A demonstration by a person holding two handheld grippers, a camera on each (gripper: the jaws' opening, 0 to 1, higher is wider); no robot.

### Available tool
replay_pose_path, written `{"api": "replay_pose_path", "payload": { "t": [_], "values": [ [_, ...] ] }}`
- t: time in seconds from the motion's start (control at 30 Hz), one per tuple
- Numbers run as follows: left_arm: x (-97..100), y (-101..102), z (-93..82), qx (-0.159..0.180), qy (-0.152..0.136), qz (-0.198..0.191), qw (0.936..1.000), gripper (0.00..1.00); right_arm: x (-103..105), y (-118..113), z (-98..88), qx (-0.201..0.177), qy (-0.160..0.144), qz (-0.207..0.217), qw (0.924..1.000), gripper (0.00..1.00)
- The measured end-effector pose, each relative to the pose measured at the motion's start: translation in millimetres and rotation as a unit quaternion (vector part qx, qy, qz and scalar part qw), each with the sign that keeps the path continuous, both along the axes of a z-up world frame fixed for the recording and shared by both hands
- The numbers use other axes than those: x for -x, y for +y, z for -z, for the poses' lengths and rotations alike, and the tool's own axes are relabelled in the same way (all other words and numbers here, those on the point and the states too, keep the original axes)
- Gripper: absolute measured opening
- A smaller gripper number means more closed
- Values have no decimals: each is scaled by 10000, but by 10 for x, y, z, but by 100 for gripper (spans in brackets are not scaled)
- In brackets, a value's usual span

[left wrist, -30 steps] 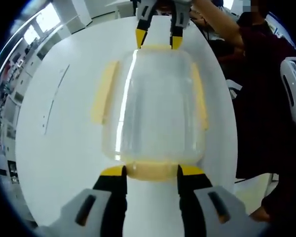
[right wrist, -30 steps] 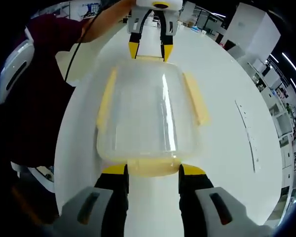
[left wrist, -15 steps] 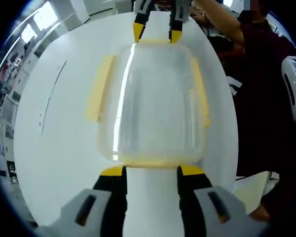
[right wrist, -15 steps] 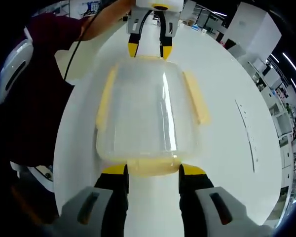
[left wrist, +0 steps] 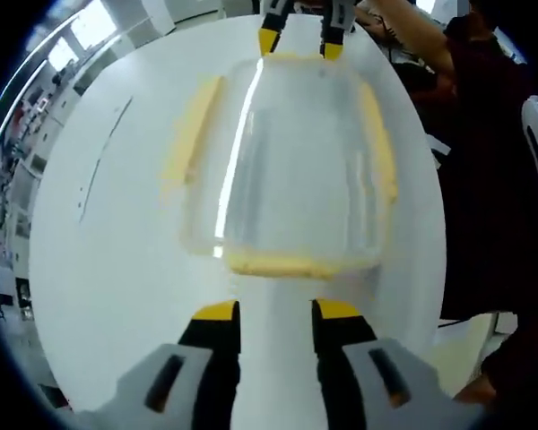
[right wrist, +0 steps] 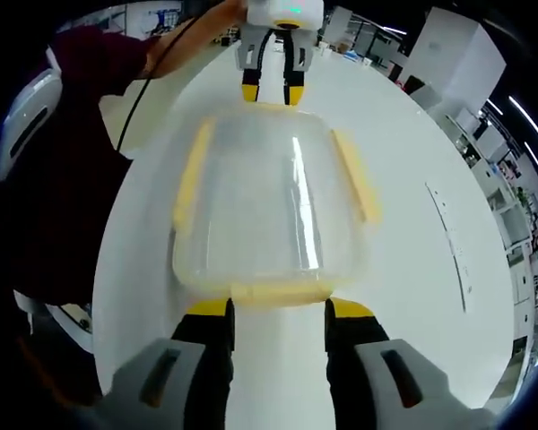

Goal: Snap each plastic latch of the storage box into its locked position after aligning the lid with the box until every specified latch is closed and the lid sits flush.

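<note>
White table [left wrist: 99,269] under everything. Clear storage box [left wrist: 291,170] mid-frame, long axis running bottom to top, yellow latches [left wrist: 190,134] along sides and ends. Left gripper [left wrist: 271,311] at frame bottom, parted, gripping nothing, short of near end latch. Right gripper [right wrist: 276,308] parted, straddling its near latch [right wrist: 278,293].

Storage box [left wrist: 291,170] is motion-blurred in left gripper view, so can't tell if near latch [left wrist: 273,264] sits snapped. Far latch [right wrist: 269,106] in right gripper view is partly behind left gripper [right wrist: 268,93]. Right gripper [left wrist: 302,46] is cut off by top edge in left gripper view.
</note>
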State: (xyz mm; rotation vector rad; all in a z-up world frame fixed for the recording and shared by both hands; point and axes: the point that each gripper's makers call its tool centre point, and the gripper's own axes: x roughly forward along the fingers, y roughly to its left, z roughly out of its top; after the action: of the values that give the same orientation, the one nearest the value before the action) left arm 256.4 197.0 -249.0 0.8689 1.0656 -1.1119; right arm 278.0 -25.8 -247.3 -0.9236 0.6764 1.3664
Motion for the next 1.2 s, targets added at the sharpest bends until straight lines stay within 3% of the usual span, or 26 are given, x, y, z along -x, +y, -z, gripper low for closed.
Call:
{"api": "replay_pose_path", "payload": {
  "t": [0.23, 0.4, 0.53, 0.57, 0.73, 0.8, 0.87, 0.9, 1.2],
  "values": [
    [8, 38, 56, 148, -128, 39, 9998, 40, -25, -32, 42, -261, -38, 142, 9996, 44],
    [97, 40, 109, 285, 52, -16, 9996, 37, 46, -36, 14, -641, 56, 198, 9977, 46],
    [175, 34, 117, 461, 42, 4, 9989, 41, 137, -78, 21, -867, 186, 219, 9958, 49],
    [154, 14, 102, 625, -107, 10, 9980, 43, 139, -95, 24, -917, 184, 256, 9953, 50],
    [218, 90, 103, 752, -239, -17, 9969, 52, 153, -150, 16, -1168, 167, 386, 9923, 57],
    [231, 109, 93, 820, -284, -22, 9962, 52, 178, -157, 10, -1276, 187, 421, 9908, 60],
    [317, 51, 51, 1145, -109, -68, 9933, 51, 191, -159, 7, -1333, 175, 456, 9899, 63],
    [323, 50, 22, 1208, -156, -43, 9925, 51, 200, -158, 4, -1356, 162, 470, 9895, 65],
    [360, 66, -130, 1348, -436, 23, 9899, 57, 263, -162, -132, -1701, 48, 544, 9839, 76]
  ]
}}
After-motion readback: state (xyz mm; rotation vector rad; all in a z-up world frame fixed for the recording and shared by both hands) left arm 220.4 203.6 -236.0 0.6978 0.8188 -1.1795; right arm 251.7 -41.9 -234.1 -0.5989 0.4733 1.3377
